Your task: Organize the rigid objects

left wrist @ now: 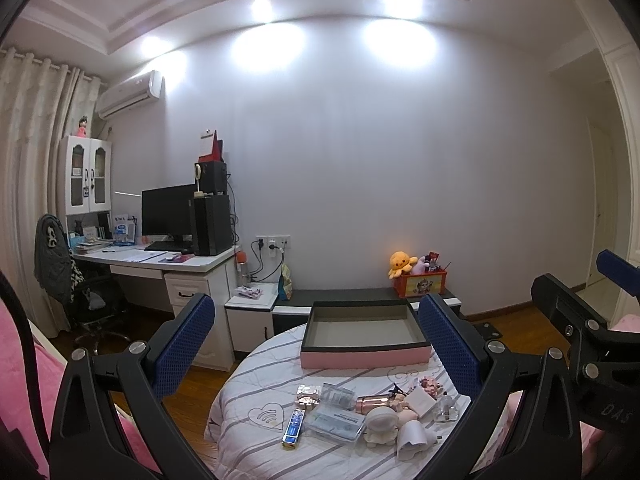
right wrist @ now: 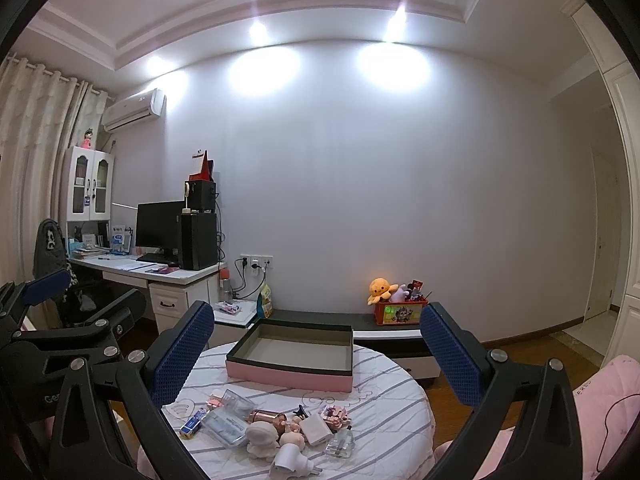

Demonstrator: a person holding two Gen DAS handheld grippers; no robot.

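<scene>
Both your left gripper [left wrist: 316,344] and right gripper [right wrist: 316,354] hang spread wide and empty above the round table [right wrist: 384,384]. The small objects [left wrist: 360,412] sit crowded and touching near the front edge, with the empty pink box [left wrist: 364,336] behind them. Reach carelessly and you risk knocking the glass bottle [right wrist: 340,442] or pushing a neighbour off the edge

Left tongs [left wrist: 316,352] spread wide, right tongs [right wrist: 316,354] likewise, side by side
</scene>
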